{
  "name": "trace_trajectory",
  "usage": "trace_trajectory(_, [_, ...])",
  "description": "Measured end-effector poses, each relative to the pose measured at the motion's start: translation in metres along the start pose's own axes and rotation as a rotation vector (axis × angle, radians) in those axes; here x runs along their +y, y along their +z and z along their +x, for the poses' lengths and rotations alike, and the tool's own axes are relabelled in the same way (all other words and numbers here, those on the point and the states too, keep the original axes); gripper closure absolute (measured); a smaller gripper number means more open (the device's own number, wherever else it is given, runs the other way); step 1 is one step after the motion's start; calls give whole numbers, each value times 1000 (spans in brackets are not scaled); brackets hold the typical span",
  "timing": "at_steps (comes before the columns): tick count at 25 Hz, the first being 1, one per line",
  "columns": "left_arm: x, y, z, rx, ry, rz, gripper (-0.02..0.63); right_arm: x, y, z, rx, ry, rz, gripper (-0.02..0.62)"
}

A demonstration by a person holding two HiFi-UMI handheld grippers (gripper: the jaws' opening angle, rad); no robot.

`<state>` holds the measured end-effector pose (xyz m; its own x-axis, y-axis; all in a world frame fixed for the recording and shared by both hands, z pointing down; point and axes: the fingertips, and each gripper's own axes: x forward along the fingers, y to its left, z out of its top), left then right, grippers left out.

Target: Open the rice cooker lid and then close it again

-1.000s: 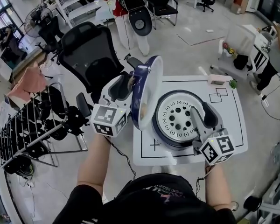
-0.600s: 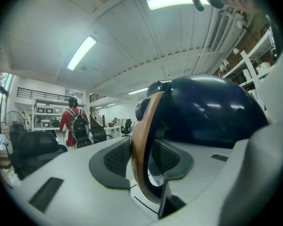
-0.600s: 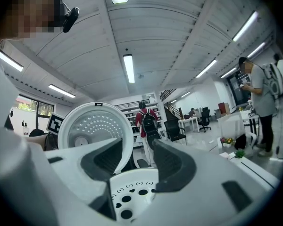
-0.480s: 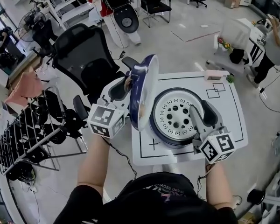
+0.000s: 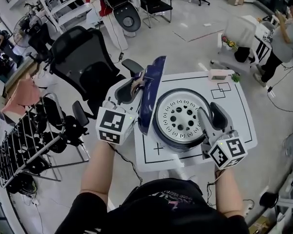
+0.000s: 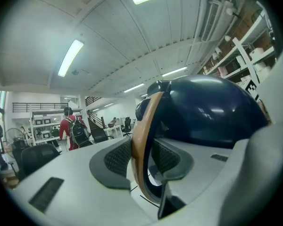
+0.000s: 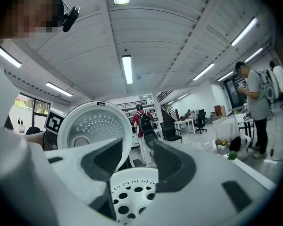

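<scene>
My left gripper [image 5: 136, 86] has just been closing, and its pads are now clamped on the tan rim [image 6: 141, 140] of the lid [image 5: 151, 89], one pad on each face of that thin edge. The dark blue dome bulges away to the right of the jaws, so the lid stands open and almost upright. Just beyond it, on its hollow side, sits the rice cooker [image 5: 158, 130], its white perforated plate [image 5: 180, 116] facing up. My right gripper [image 5: 209, 113] rests over the cooker's far side with its jaws apart and nothing pinched; I see only the perforated plate below the gap. I judge the lid to be a stiff, light shell on a hinge, glossy enough to slip, so the rim is the sensible hold: firm, close to the edge opposite the hinge, and following its arc rather than forcing it. Closing probably needs a final press to latch. The cooker stands on a white table [image 5: 234, 116], with an office chair [image 5: 83, 57] beyond the left gripper.
</scene>
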<state>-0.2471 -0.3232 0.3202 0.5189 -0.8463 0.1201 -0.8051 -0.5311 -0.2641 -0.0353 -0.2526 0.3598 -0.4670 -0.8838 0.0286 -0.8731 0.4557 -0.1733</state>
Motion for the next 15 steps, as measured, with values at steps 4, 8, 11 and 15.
trace_trajectory(4, [-13,6,4,13,-1,64,471,-6,-1,-7,-11,-17,11,397])
trace_trajectory(8, [-31,13,8,25,-4,141,469,-9,1,-14,-15,-20,14,399])
trace_trajectory(11, [-47,17,13,35,-12,197,466,-15,1,-21,-21,-26,20,399])
trace_trajectory(15, [-74,19,22,63,-28,283,460,-26,3,-33,-26,-31,28,399])
